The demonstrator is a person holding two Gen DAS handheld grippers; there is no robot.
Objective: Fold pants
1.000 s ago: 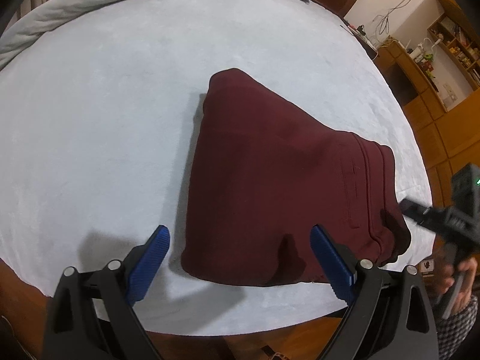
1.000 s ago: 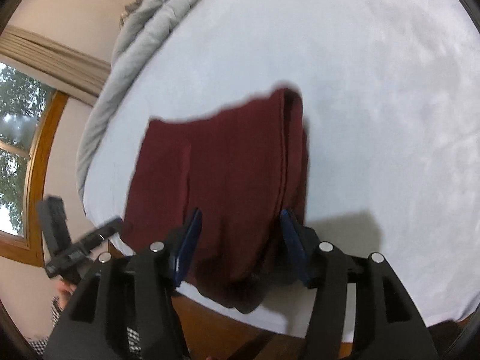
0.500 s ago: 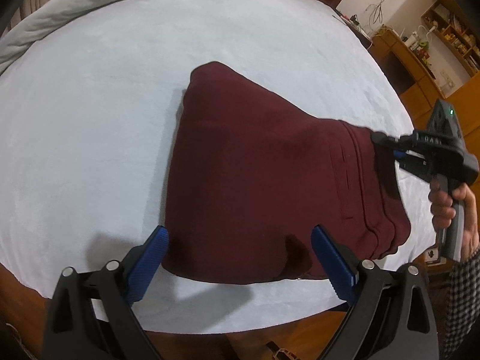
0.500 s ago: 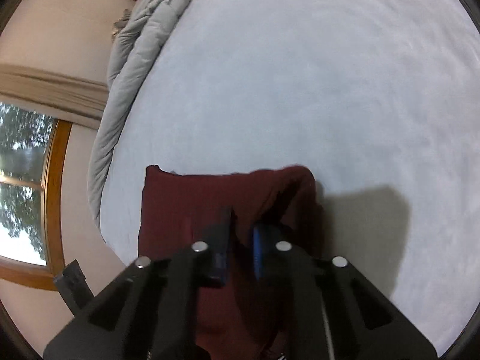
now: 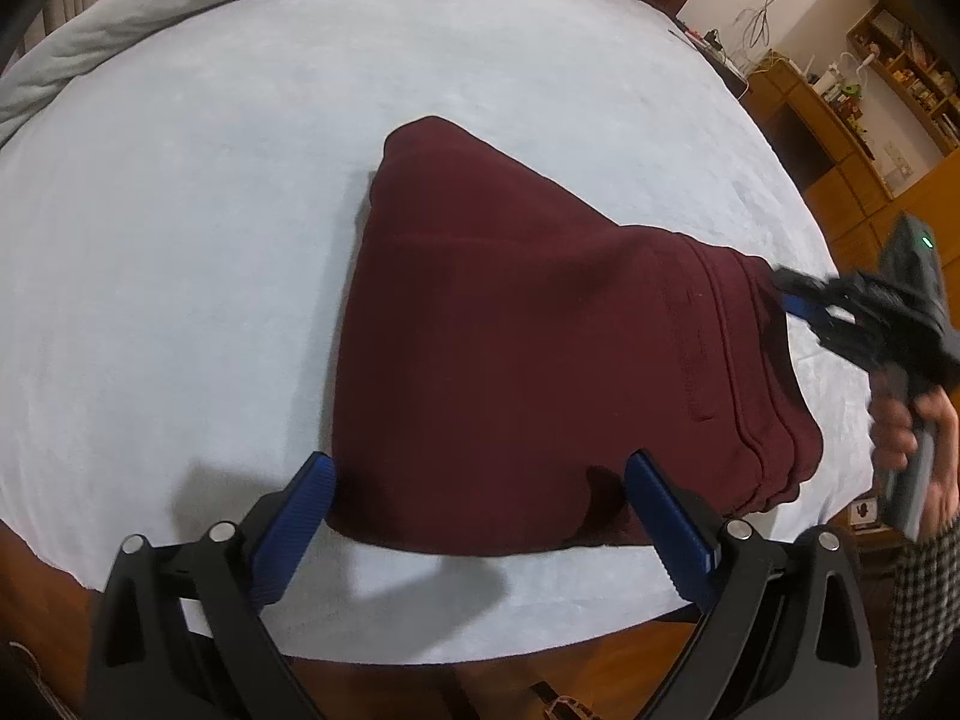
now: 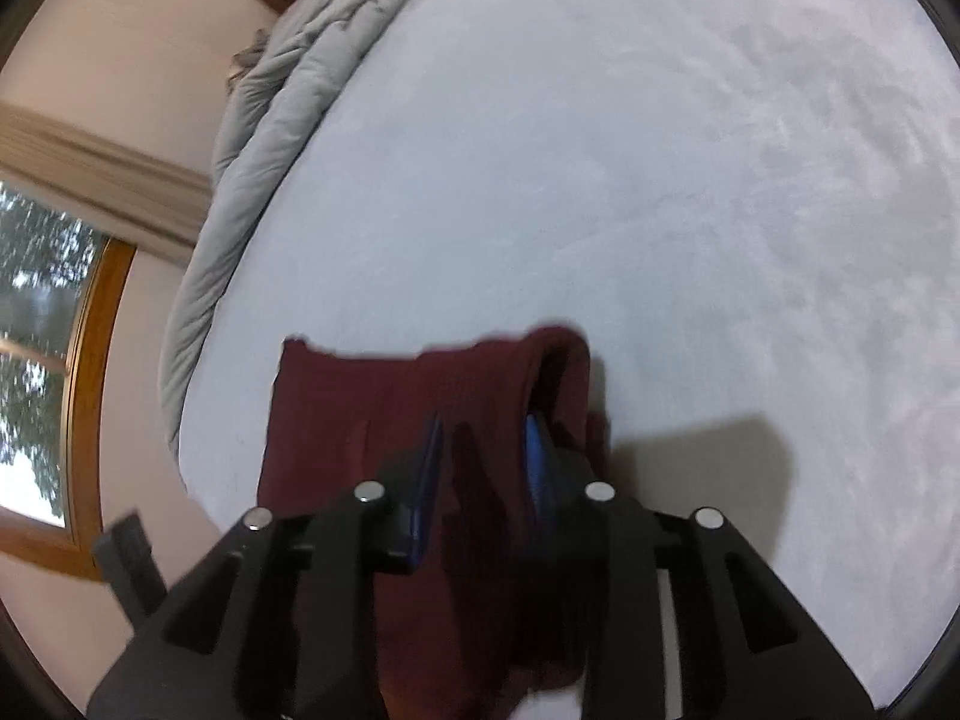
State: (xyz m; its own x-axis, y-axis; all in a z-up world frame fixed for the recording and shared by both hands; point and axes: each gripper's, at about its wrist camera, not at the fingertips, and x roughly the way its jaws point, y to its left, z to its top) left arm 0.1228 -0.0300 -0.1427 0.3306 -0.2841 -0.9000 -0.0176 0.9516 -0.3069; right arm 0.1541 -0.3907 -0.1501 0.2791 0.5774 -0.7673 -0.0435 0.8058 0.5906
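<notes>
Dark red pants (image 5: 528, 348) lie folded into a thick block on the pale blue bed (image 5: 180, 240). My left gripper (image 5: 480, 516) hovers open over the block's near edge, one blue pad on each side of it. My right gripper (image 5: 792, 303) is at the waistband end on the right, held by a person's hand (image 5: 900, 438). In the right wrist view the right gripper (image 6: 483, 456) has its jaws opening, and a fold of the pants (image 6: 372, 408) still sits between the blue pads.
A grey duvet (image 5: 180, 0) is bunched along the far side of the bed (image 6: 660, 180). Wooden shelves and cabinets (image 5: 840, 120) stand beyond the right edge. A window (image 6: 36, 330) is on the wall past the duvet (image 6: 270, 108). The bed's wooden front edge runs under my left gripper.
My right gripper moved from the bed's edge onto the waistband, shut on it, then parted its jaws. The pants slid slightly left. My left gripper stayed open and in place.
</notes>
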